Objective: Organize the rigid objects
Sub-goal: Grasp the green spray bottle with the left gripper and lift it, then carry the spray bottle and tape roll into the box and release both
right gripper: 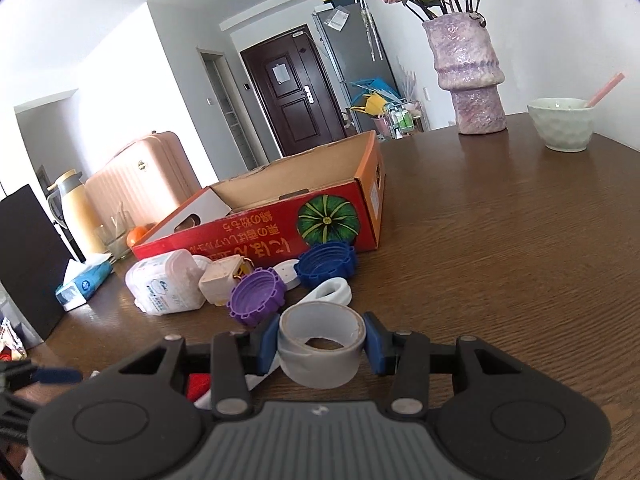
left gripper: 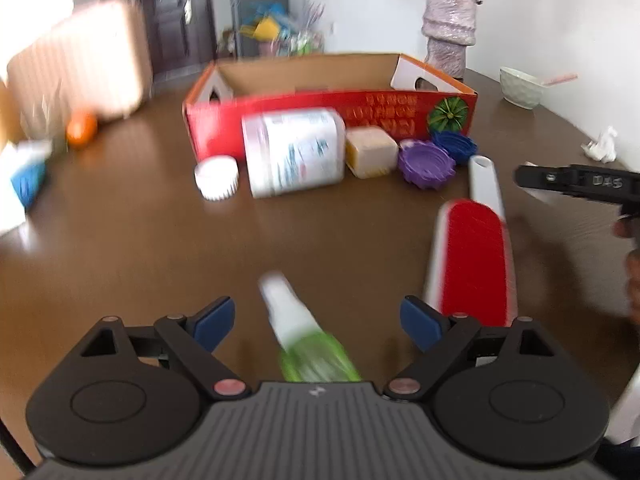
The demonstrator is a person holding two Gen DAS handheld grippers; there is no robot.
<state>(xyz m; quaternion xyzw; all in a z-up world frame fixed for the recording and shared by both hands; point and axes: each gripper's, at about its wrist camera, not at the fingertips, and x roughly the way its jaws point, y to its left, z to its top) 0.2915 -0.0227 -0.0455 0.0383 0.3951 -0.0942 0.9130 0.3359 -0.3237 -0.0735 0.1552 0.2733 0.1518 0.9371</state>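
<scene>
Green spray bottle lying on desk right between left tool pads, jaws spread wide, not touching it. Red lint brush just right of it, white handle pointing far. Right tool clamped on grey tape roll, held above desk. Farther off: red cardboard box, empty as far as visible, with white jar, beige cube, purple lid, blue lid bunched along its near wall.
</scene>
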